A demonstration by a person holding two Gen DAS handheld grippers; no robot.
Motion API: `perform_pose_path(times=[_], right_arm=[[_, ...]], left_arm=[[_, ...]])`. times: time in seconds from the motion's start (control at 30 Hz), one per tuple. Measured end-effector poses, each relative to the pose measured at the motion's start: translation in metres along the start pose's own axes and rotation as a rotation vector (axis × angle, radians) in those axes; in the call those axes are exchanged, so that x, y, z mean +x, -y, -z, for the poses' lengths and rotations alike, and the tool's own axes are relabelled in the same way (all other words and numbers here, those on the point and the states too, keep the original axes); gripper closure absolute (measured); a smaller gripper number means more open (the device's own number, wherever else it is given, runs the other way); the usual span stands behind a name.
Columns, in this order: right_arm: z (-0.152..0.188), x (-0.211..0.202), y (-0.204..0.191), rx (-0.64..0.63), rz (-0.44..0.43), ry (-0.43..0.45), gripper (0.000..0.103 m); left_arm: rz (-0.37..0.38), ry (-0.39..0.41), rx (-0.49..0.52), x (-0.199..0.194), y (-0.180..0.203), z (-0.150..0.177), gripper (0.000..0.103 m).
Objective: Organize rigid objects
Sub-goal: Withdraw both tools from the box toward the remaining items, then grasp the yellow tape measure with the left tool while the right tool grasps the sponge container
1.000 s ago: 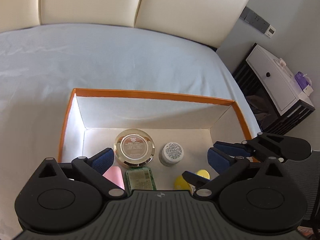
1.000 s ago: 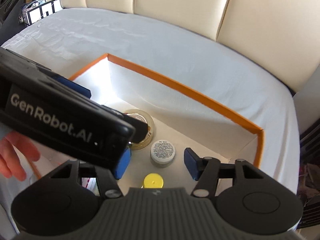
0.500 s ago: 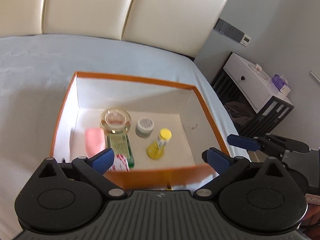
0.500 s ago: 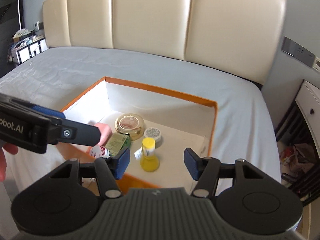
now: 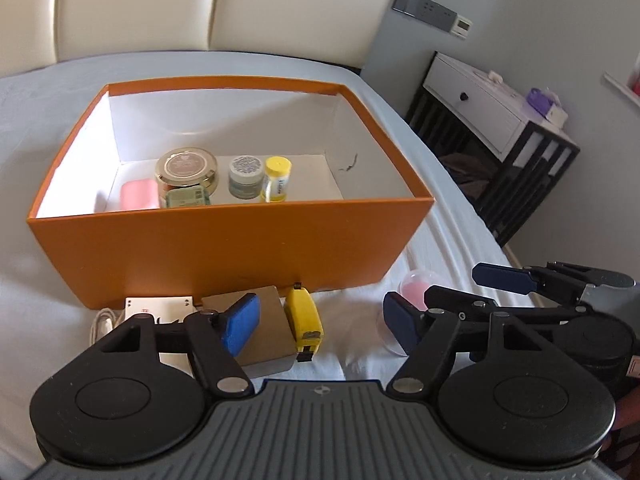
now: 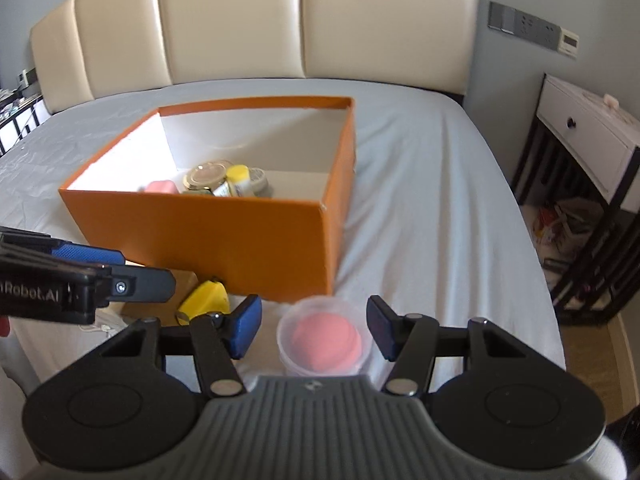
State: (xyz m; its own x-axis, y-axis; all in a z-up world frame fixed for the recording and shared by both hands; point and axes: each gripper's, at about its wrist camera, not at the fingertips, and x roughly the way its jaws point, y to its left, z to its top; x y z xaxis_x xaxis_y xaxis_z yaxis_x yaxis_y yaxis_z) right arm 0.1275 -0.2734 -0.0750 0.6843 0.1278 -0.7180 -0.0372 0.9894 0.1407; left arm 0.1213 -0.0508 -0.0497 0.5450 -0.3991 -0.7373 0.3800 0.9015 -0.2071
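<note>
- On the bed's pale sheet (image 6: 420, 168), near its foot edge, sits an open orange box (image 5: 224, 248) with white inner walls.
- Inside the box, toward its left side, stand a gold-lidded jar (image 5: 187, 168), a small white jar (image 5: 245, 176), a yellow-capped bottle (image 5: 277, 178), a pink block (image 5: 139, 196) and a green-labelled item (image 5: 188, 199), all close together.
- Just outside the box's near wall lie a yellow tape measure (image 5: 303, 318), a brown cardboard piece (image 5: 268, 330) and a white charger with cable (image 5: 158, 305).
- A clear tub holding a pink puff (image 6: 325, 338) rests on the sheet off the box's near right corner.
- Right gripper (image 6: 314, 326) is spread wide, its blue pads on either side of the tub without touching it.
- Left gripper (image 5: 320, 326) is also spread and empty, hovering over the cardboard and tape measure.
- Behind the bed rises a cream padded headboard (image 6: 304, 24).
- Beside the bed's right edge stands a white-drawered nightstand (image 6: 588, 136) on a dark frame, against a grey wall with a switch panel (image 6: 524, 28).
</note>
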Motion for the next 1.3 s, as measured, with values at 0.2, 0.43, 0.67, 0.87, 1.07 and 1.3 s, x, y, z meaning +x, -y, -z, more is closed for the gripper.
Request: perform_pose_path(times=[0.2, 0.43, 0.67, 0.87, 1.07, 1.3], right_arm=[[0.007, 0.013, 0.001, 0.01, 0.004, -0.025, 0.037], [0.007, 0.027, 0.012, 0.077, -0.009, -0.066, 0.041], [0.01, 0.02, 0.018, 0.128, 0.04, -0.027, 0.044], [0.008, 0.023, 0.025, 0.171, 0.026, -0.041, 0.056], [0.008, 0.028, 0.026, 0.172, -0.007, -0.054, 0.049], [0.007, 0.037, 0.035, 0.22, -0.071, -0.102, 0.037]], left_arm=[[-0.051, -0.032, 0.054, 0.015, 0.009, 0.008, 0.029], [-0.088, -0.068, 0.175, 0.027, 0.022, 0.009, 0.04], [-0.135, -0.109, 0.298, 0.04, 0.037, 0.016, 0.056], [-0.166, -0.125, 0.315, 0.047, 0.042, 0.014, 0.059], [-0.225, -0.151, 0.328, 0.057, 0.051, 0.009, 0.059], [-0.237, -0.168, 0.406, 0.066, 0.065, 0.012, 0.06]])
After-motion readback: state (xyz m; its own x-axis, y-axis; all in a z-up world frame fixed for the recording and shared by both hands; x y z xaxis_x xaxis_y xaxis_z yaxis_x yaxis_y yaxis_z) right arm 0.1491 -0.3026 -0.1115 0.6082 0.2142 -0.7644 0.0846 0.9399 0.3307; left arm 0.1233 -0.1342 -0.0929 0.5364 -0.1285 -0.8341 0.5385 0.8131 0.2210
